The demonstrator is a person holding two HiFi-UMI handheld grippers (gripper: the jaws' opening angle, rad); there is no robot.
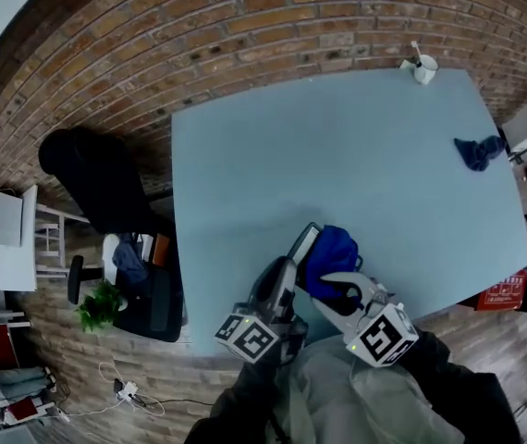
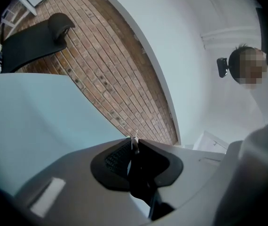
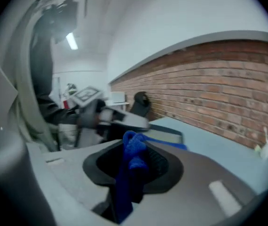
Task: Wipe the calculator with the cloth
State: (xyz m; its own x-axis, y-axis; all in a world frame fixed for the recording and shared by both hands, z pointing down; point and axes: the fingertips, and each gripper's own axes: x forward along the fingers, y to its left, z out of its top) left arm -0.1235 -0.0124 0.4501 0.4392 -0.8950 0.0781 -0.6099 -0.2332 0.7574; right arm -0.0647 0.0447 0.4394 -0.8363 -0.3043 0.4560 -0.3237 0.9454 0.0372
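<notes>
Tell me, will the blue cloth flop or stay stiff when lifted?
Probably floppy: the blue cloth bunches and droops between the right tongs. Likely light, since that small pinch carries it. Its fuzzy look suggests it won't slip.

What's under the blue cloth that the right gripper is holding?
The calculator, pinched in the jaws of the left gripper. Only its left edge shows beside the cloth. The cloth covers the rest of it, so its face cannot be seen.

- My left gripper [image 1: 285,274] points level, jaws nearly together, pinching the calculator [image 1: 303,244] by its edge.
- My right gripper [image 1: 337,289] tilts a little downward, jaws clamping the cloth [image 3: 133,166].
</notes>
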